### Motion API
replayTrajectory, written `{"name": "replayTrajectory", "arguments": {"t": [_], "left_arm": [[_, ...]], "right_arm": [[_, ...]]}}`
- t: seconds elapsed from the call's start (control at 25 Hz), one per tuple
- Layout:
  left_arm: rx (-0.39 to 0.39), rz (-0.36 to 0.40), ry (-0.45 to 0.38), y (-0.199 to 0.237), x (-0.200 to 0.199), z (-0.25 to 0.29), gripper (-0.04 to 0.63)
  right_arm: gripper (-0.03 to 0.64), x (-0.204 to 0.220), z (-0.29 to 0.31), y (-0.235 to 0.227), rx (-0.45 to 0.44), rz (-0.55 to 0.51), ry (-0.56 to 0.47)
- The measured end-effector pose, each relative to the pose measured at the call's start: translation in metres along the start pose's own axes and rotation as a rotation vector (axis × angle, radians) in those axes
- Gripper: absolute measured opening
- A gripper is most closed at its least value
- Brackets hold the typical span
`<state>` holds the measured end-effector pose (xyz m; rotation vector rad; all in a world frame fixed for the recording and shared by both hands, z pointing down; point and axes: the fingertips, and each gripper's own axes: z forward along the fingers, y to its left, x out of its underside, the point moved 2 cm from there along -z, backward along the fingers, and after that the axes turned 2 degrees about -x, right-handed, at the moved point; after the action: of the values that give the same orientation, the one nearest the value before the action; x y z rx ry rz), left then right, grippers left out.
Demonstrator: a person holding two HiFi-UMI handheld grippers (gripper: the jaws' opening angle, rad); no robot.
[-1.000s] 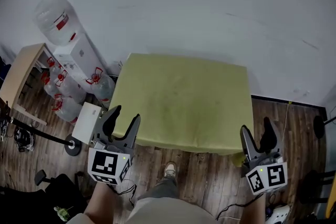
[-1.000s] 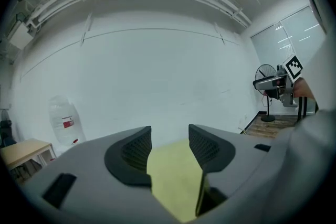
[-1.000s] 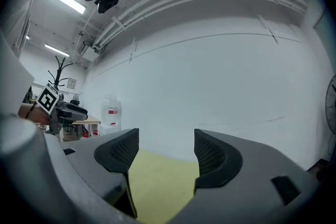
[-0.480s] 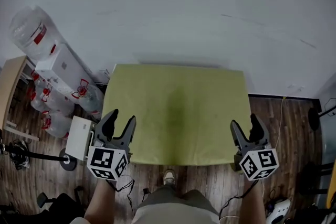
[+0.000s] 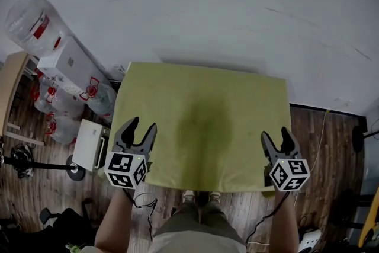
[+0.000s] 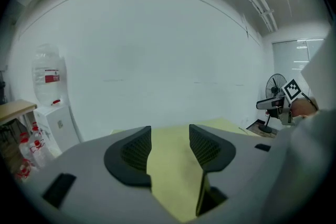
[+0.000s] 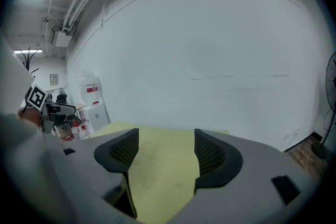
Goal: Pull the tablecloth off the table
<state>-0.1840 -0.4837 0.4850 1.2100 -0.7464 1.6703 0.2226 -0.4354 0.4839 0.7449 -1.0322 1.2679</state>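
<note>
Left gripper (image 5: 142, 125) and right gripper (image 5: 276, 134) have lowered to the tablecloth (image 5: 201, 109) edge, jaws wide, empty.

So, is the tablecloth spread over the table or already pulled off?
Spread: the yellow-green tablecloth lies flat, its four edges straight; no part is bunched or lifted.

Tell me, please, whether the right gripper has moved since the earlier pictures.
Yes: the right gripper has come forward from beside the near right corner of the tablecloth to above it.
</note>
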Motion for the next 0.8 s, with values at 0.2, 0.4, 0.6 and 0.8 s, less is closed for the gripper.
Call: {"name": "replayTrajectory", "arguments": {"t": [0.2, 0.4, 0.6, 0.8], "left_arm": [[-0.008, -0.041, 0.089, 0.003, 0.043, 0.033, 0.232], [-0.014, -0.066, 0.179, 0.001, 0.085, 0.064, 0.232], [0.007, -0.096, 0.291, -0.001, 0.133, 0.089, 0.246], [0.031, -0.072, 0.375, -0.003, 0.166, 0.107, 0.259]], "right_arm": [[0.337, 0.037, 0.029, -0.017, -0.018, 0.057, 0.077], [0.342, 0.072, 0.054, -0.035, -0.023, 0.058, 0.141], [0.345, 0.112, 0.074, -0.051, -0.017, 0.073, 0.211], [0.345, 0.148, 0.091, -0.059, -0.017, 0.089, 0.272]]}}
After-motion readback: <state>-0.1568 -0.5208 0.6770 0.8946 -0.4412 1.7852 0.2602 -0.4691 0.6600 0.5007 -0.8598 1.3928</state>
